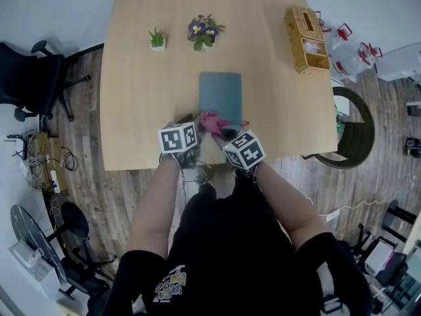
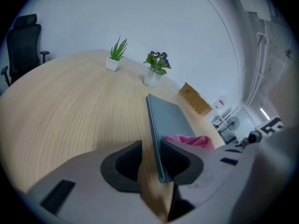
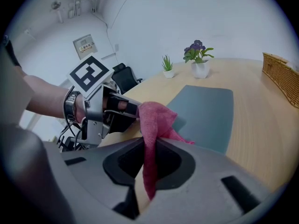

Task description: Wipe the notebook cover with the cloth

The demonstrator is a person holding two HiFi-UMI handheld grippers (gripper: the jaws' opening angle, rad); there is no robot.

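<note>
1. The left claw [image 2: 151, 149] stands partly open. The near left corner of the notebook [image 2: 170, 118] sits between its jaws, close against the right jaw, with a strip of bare table [image 1: 145, 110] showing between the notebook and the left jaw. The pads do not pinch it.
2. The right claw [image 3: 148, 148] is clamped on the pink cloth [image 3: 156, 118]. One end of the cloth hangs down through the jaws, and the bunched upper part rises above them and spills over the near end of the notebook.
3. The two claws sit close together at the near edge of the table, the left one just beside the cloth.
4. The notebook lies flat and closed, grey-blue cover up, about midway between the left and right edges. Its long axis runs from the near edge towards the far edge, and its near short end is close to the claws.
5. A wicker basket [image 1: 304, 35] stands by the right edge towards the far right corner. Something pale shows in its open top, too small to tell.
6. Near the far edge, a white pot holds a small green plant [image 1: 157, 40], and beside it another holds a purple-flowered plant [image 1: 204, 33].
</note>
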